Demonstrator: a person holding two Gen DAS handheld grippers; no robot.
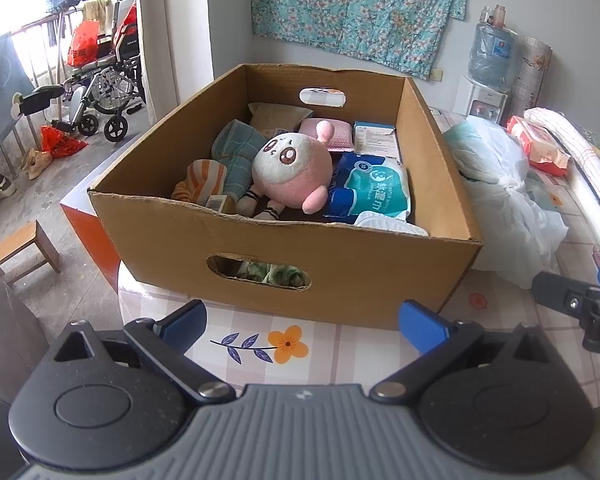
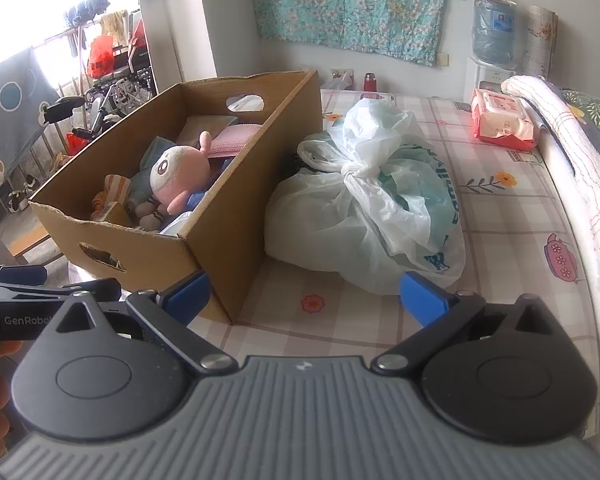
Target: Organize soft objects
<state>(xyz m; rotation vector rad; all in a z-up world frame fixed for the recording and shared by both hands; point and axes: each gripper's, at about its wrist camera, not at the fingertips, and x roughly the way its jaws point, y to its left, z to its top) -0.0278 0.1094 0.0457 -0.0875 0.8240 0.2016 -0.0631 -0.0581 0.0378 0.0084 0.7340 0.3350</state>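
A brown cardboard box (image 1: 340, 280) (image 2: 228, 240) stands on the flowered tablecloth. Inside lie a pink-and-white plush toy (image 1: 292, 168) (image 2: 180, 180), a teal cloth (image 1: 236, 152), an orange striped cloth (image 1: 204, 184), a blue-and-teal wipes pack (image 1: 372, 192) and a pink pad (image 1: 320, 128). My left gripper (image 1: 304, 326) hangs open just in front of the box's near wall, nothing between its fingers. My right gripper (image 2: 304, 300) is open too, at the box's near right corner, in front of a knotted white plastic bag (image 2: 372, 216) (image 1: 500, 184).
An orange tissue pack (image 2: 500, 120) (image 1: 540, 148) and a rolled checked towel (image 2: 560, 128) lie at the table's right. A water dispenser (image 1: 488, 80) stands behind. Left of the table are a small wooden stool (image 1: 24, 248) and a wheelchair (image 1: 100, 92) on the floor.
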